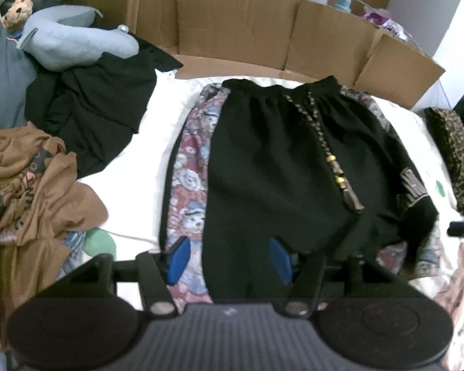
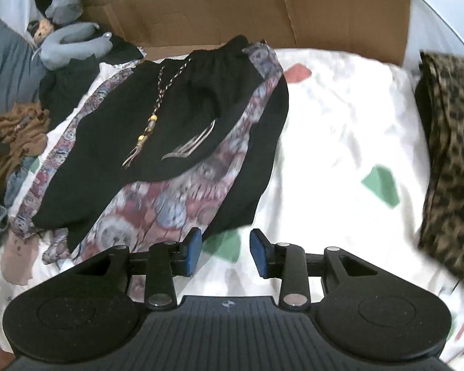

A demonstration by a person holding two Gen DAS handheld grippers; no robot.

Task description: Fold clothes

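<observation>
Black shorts (image 1: 278, 160) with teddy-bear print side panels and a beaded drawstring lie flat on the white sheet, waistband toward the cardboard. My left gripper (image 1: 229, 259) is open over the near hem of the left leg, its blue pads (image 1: 179, 258) on either side of the black cloth without pinching it. In the right wrist view the same shorts (image 2: 182, 123) lie to the left, the right leg folded over. My right gripper (image 2: 222, 252) is open above bare sheet just off the hem, nothing between its pads.
Flattened cardboard (image 1: 238, 24) lines the far edge. A black garment (image 1: 89, 108), a brown shirt (image 1: 31, 185), a grey pillow (image 1: 74, 43) and a small teddy bear (image 1: 17, 9) lie at the left. A folded leopard-print piece (image 2: 451, 154) sits at the right on the patterned sheet (image 2: 340, 123).
</observation>
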